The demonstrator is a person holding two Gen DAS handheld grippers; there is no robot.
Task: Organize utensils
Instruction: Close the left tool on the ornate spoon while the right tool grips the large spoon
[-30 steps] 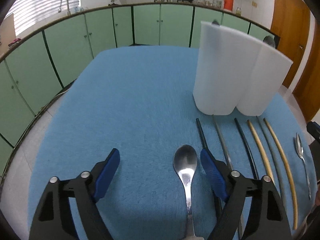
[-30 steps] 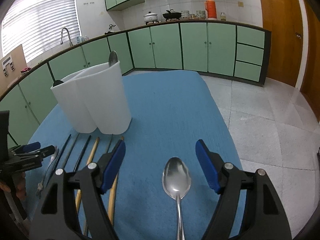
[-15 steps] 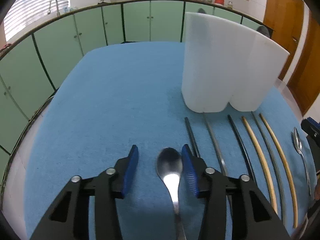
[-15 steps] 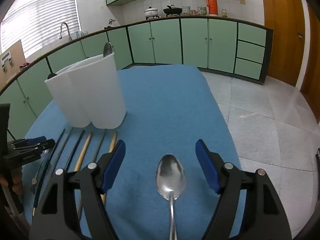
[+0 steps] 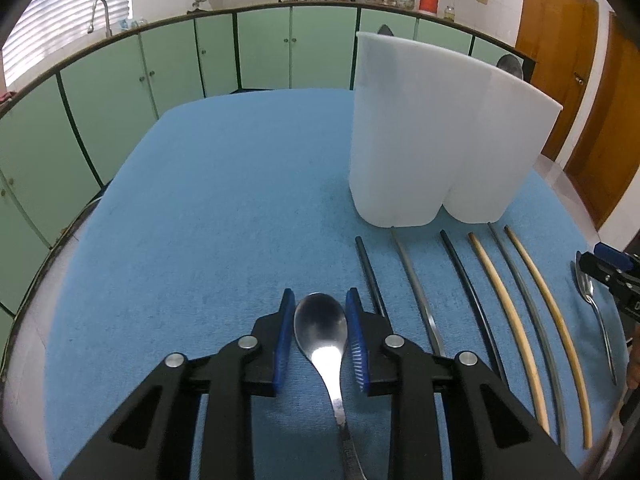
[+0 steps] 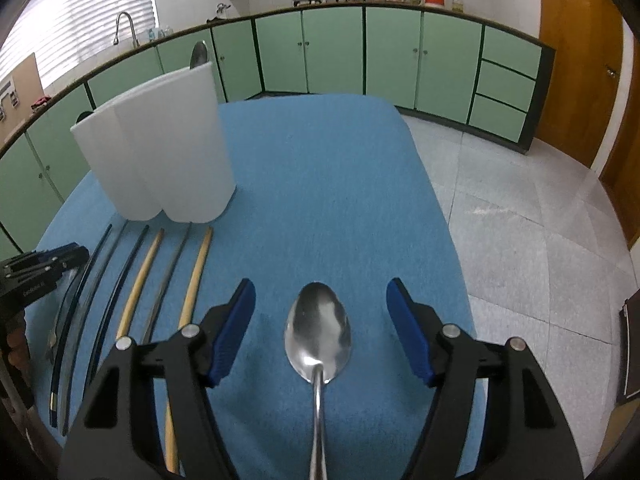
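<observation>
The left gripper (image 5: pixel 320 332) had just been closing, and its blue pads (image 5: pixel 282 340) stood narrow on both sides of the bowl of a small spoon (image 5: pixel 320 326). The pads looked to be touching the edges of the bowl, or almost; I could not tell if they already pressed on it. This spoon lay flat on the blue cloth (image 5: pixel 208 208) of the table, near the front edge, with its handle running back under the gripper.

The right gripper (image 6: pixel 320 328) had closed a little, but its jaws were wide apart. A larger spoon (image 6: pixel 318 338) lay between them on the cloth near the right edge of the table, and neither pad touched it.

Six chopsticks (image 5: pixel 492 276) lay side by side on the cloth between the two spoons, their far tips just in front of the white utensil holder (image 5: pixel 436 140). The holder stood upright towards the far edge, and the top of a spoon (image 6: pixel 199 54) showed above its rim.
</observation>
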